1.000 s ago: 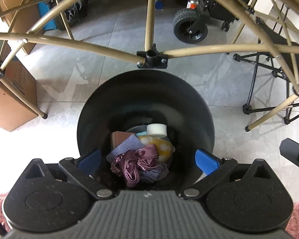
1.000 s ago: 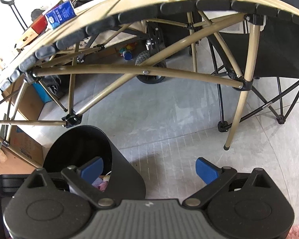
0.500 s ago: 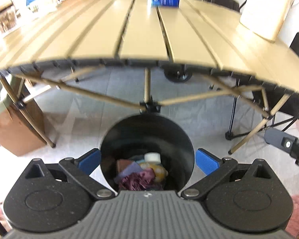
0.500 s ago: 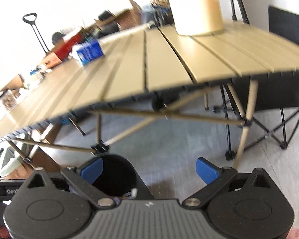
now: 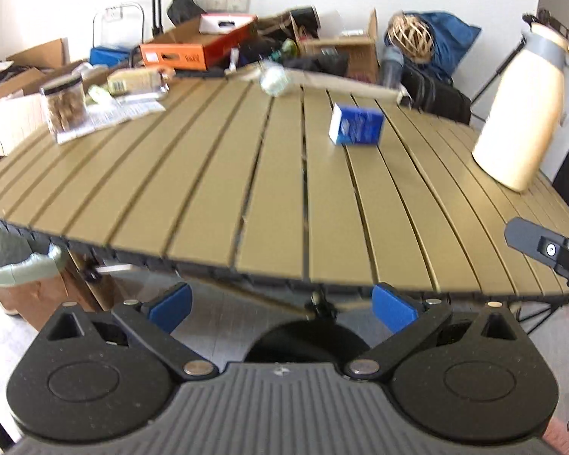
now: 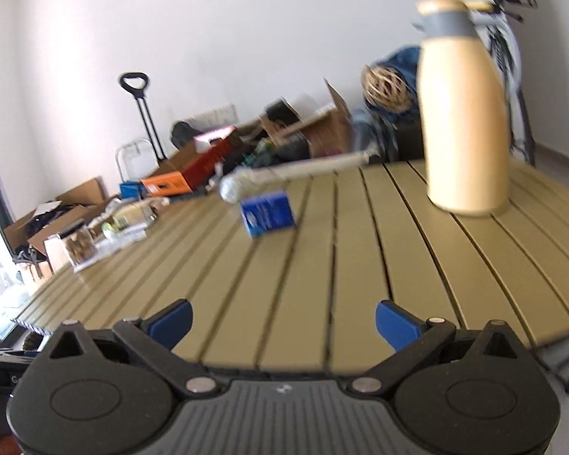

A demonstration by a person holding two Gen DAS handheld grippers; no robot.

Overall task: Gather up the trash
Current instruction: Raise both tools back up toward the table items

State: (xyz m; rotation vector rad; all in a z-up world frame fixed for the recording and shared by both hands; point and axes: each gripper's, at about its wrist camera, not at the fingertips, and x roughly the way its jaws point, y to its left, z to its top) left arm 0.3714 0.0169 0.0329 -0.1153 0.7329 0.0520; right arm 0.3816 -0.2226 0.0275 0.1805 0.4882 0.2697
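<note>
A small blue carton (image 5: 356, 124) lies on the tan slatted table (image 5: 246, 197), right of centre; it also shows in the right wrist view (image 6: 267, 213). A crumpled clear plastic bottle (image 5: 274, 77) lies at the table's far edge, also in the right wrist view (image 6: 234, 189). The black trash bin (image 5: 303, 345) stands on the floor under the table's near edge, just below my left gripper (image 5: 282, 305), which is open and empty. My right gripper (image 6: 282, 324) is open and empty above the table's near edge.
A cream thermos jug (image 5: 523, 110) stands at the table's right, also in the right wrist view (image 6: 464, 113). A jar of nuts (image 5: 63, 103) and papers lie at the left. Boxes and bags crowd the far wall. A cardboard box (image 5: 30, 295) stands on the floor at left.
Both grippers have risen from the bin under the table to tabletop height. The bin's contents have dropped out of sight and the tabletop items have come into view. Both stay open.
</note>
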